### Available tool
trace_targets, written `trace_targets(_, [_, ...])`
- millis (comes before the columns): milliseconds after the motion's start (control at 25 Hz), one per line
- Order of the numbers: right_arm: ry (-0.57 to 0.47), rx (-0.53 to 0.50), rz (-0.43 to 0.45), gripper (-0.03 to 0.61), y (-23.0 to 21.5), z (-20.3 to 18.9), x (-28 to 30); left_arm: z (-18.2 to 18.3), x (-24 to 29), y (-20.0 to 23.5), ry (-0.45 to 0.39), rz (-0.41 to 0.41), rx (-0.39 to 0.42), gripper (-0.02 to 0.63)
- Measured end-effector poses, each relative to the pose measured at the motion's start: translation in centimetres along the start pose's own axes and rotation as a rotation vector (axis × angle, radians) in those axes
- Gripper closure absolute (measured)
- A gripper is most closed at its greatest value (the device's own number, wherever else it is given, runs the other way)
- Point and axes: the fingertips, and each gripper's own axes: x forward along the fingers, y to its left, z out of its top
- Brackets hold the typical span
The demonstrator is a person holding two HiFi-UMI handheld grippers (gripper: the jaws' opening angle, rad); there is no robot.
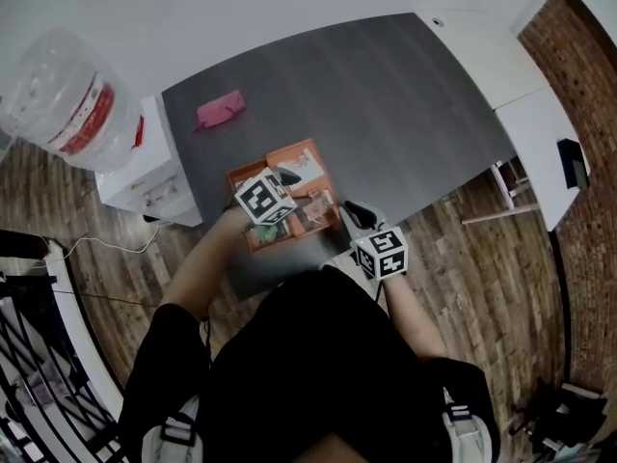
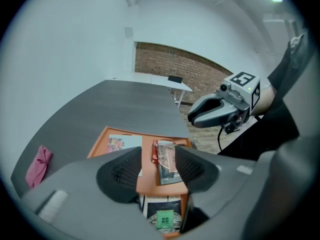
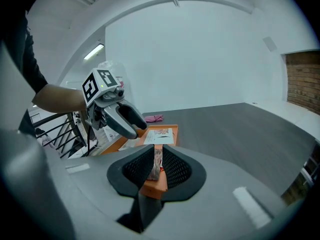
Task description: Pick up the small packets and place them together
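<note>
Left tool (image 2: pixel 157 154) gapes empty over orange tray (image 2: pixel 147 166); right tool (image 3: pixel 157 153) pinches a small packet (image 3: pixel 156 168). Pink cloth (image 1: pixel 220 110) lies well apart on tabletop (image 1: pixel 386 95).

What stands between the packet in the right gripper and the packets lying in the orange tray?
Nothing visible does. The right gripper holds its packet at the orange tray's edge, close to the lying packets. The left gripper hangs open above the tray, left of that path.
</note>
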Motion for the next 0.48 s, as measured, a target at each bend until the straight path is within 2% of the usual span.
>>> trace_targets(160, [0.001,-0.013,0.021,0.526,0.5,0.4,0.7,-0.7,-2.4,1.3,-0.074,0.023,-0.052,0.437])
trace_targets(320, [0.013,-0.029,0.045,0.526,1.0,0.5,1.2,-1.9,-4.4,3.4,-0.125,0.100,-0.113,0.486])
trace_targets(480, [0.024,-0.047,0.077,0.526,1.8,0.7,2.2,-4.1,-6.9,5.2,-0.165,0.180,-0.209,0.528])
